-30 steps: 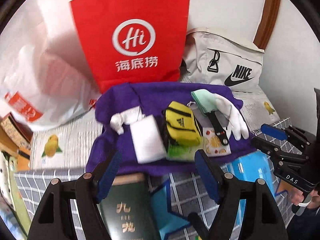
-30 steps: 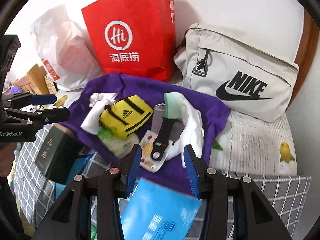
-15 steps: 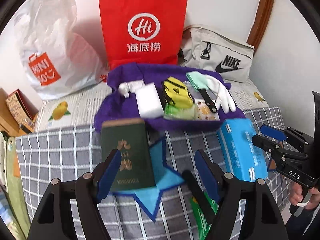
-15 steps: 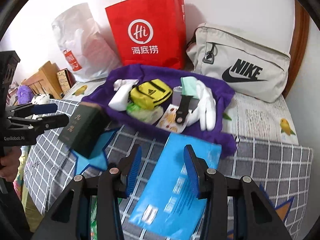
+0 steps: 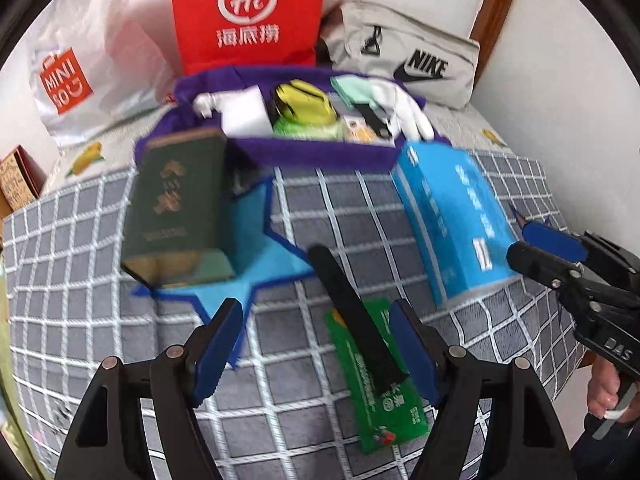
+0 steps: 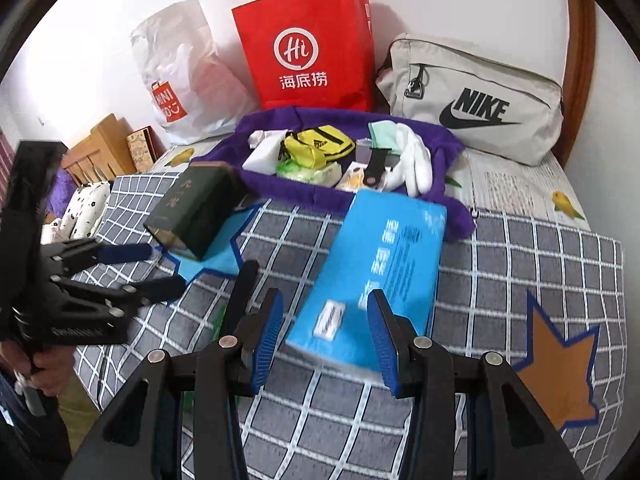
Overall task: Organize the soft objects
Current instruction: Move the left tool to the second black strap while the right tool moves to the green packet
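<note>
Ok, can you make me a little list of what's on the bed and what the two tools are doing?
surface: checked blanket
purple cloth: holds yellow pouch, white glove
blue pack: on blanket, before right tool
green box: on blue star
left tool: open, empty, above green packet
right tool: open, empty
at wall: red bag, grey bag

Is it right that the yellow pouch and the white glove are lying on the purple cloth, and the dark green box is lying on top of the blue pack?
Not quite. The yellow pouch and white glove do lie on the purple cloth, but the dark green box rests on the light blue star of the blanket, apart from the blue pack. The right wrist view shows this.
</note>
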The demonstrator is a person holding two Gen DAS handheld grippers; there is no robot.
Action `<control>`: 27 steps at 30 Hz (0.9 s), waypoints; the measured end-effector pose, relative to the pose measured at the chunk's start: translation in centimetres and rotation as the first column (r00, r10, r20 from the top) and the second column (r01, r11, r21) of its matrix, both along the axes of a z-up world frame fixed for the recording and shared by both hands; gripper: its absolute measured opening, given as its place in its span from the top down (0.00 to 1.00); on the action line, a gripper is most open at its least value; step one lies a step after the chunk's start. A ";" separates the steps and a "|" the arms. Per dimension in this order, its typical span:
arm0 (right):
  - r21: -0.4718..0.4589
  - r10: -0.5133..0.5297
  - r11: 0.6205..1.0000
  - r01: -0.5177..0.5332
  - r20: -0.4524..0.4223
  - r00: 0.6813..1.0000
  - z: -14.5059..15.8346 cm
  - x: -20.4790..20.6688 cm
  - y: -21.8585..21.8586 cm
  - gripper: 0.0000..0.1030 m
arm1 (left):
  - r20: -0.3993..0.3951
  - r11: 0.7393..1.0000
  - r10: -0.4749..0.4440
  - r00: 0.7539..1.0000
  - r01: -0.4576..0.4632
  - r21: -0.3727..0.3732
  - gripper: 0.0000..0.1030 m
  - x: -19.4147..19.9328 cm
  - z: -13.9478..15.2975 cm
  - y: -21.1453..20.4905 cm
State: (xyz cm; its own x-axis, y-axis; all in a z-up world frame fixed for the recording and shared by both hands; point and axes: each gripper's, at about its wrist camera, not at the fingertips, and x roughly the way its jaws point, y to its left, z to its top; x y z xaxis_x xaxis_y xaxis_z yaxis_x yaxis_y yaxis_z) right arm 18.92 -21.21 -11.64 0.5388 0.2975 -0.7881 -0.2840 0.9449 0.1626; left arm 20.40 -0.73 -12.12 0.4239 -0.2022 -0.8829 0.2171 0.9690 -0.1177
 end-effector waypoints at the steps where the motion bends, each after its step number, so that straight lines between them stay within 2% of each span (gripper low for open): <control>1: 0.001 -0.001 1.000 0.001 -0.003 1.000 -0.2 -0.3 -0.1 0.58 | -0.002 1.000 -0.002 1.000 0.002 0.003 0.28 -0.2 -0.5 -0.4; 7: -0.003 -0.004 1.000 0.004 -0.007 1.000 -1.3 -2.2 -1.2 0.58 | -0.011 0.997 -0.015 1.000 0.016 0.070 0.30 -0.4 -3.6 -2.5; 8: -0.003 -0.007 1.000 0.007 -0.010 1.000 -1.4 -2.6 -1.4 0.58 | -0.018 0.997 -0.017 1.000 0.018 0.069 0.34 -0.4 -4.0 -2.7; 10: -0.008 -0.014 1.000 0.014 -0.014 1.000 -1.8 -3.3 -1.7 0.58 | -0.026 0.998 -0.023 0.999 0.025 0.063 0.35 -0.2 -4.6 -3.0; 13: -0.007 -0.023 1.000 0.023 -0.021 1.000 -2.2 -4.1 -1.9 0.58 | -0.012 0.995 -0.041 0.999 0.042 0.091 0.45 -0.1 -5.3 -3.7; 14: -0.001 -0.025 1.000 0.025 -0.023 0.999 -2.4 -4.5 -1.9 0.58 | -0.001 0.995 -0.051 0.999 0.051 0.091 0.51 -0.2 -5.2 -3.8; 15: 0.003 -0.021 1.000 0.021 -0.026 0.999 -2.5 -4.8 -1.8 0.58 | 0.004 0.994 -0.065 0.998 0.064 0.085 0.60 -0.2 -5.1 -3.9; 18: 0.022 0.008 1.000 -0.007 -0.043 0.999 -3.2 -5.2 -1.2 0.58 | 0.016 0.993 -0.074 0.997 0.072 0.090 0.73 -0.1 -4.9 -3.9; 21: 0.042 0.034 0.999 -0.031 -0.063 0.997 -4.1 -5.2 -0.3 0.58 | 0.016 0.995 -0.059 0.998 0.057 0.084 0.78 -0.3 -4.6 -2.8; 27: 0.044 0.081 0.996 -0.077 -0.089 0.993 -5.4 -4.8 1.3 0.58 | -0.004 0.995 -0.019 1.000 0.019 0.094 0.78 -0.9 -4.5 -0.2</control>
State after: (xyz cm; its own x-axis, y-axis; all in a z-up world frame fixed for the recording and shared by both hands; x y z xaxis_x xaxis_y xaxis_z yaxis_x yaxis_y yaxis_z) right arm 14.12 -19.90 -17.04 0.4395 0.3692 -0.8189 -0.3396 0.9122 0.2290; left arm 19.49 -0.92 -16.61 0.4179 -0.1265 -0.8996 0.2355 0.9715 -0.0272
